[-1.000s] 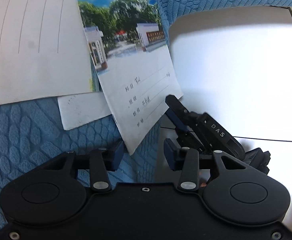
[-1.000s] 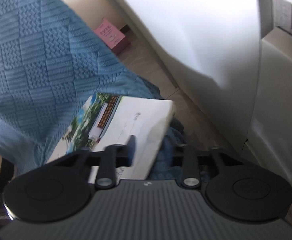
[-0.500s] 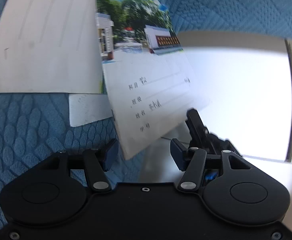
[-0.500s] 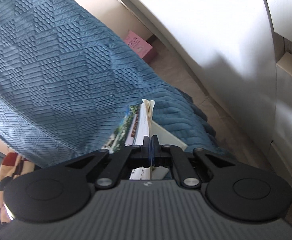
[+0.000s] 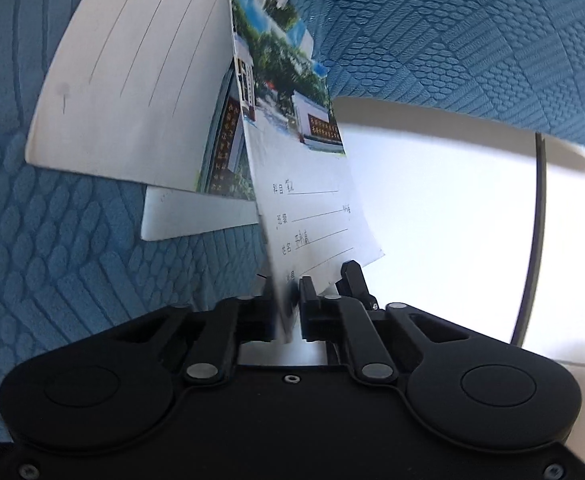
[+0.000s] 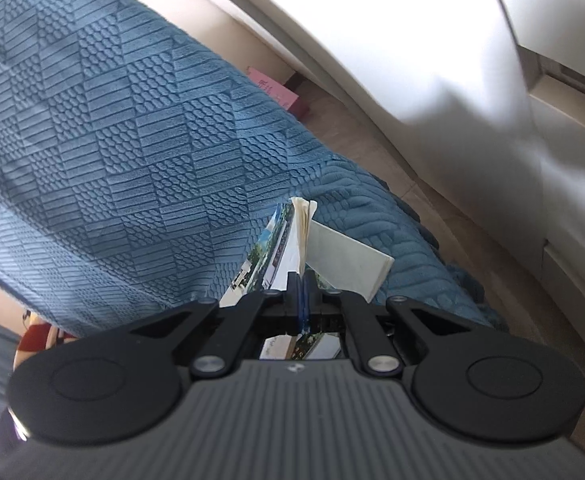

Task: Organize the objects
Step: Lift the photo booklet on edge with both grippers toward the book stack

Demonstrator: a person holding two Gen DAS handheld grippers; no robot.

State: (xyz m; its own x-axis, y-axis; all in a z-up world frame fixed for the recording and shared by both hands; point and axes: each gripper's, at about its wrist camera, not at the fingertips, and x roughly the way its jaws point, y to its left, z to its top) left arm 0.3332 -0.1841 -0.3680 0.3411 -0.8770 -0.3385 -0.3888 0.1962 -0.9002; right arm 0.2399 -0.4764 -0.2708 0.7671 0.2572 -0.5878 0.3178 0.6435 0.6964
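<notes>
Notebook [image 5: 312, 216], photo cover, raised on edge over blue blanket [image 5: 72, 260]; left gripper [image 5: 288, 308] clamped on its lower corner; right gripper [image 6: 302, 296] pinching its edge.

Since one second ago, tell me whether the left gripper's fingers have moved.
Yes. The left gripper has closed inward onto the notebook corner; the cover now stands steeper against the blue blanket.

Thin photo-cover exercise book [image 5: 308, 200] tilted up on edge over the blue blanket, pages fanning slightly.
</notes>
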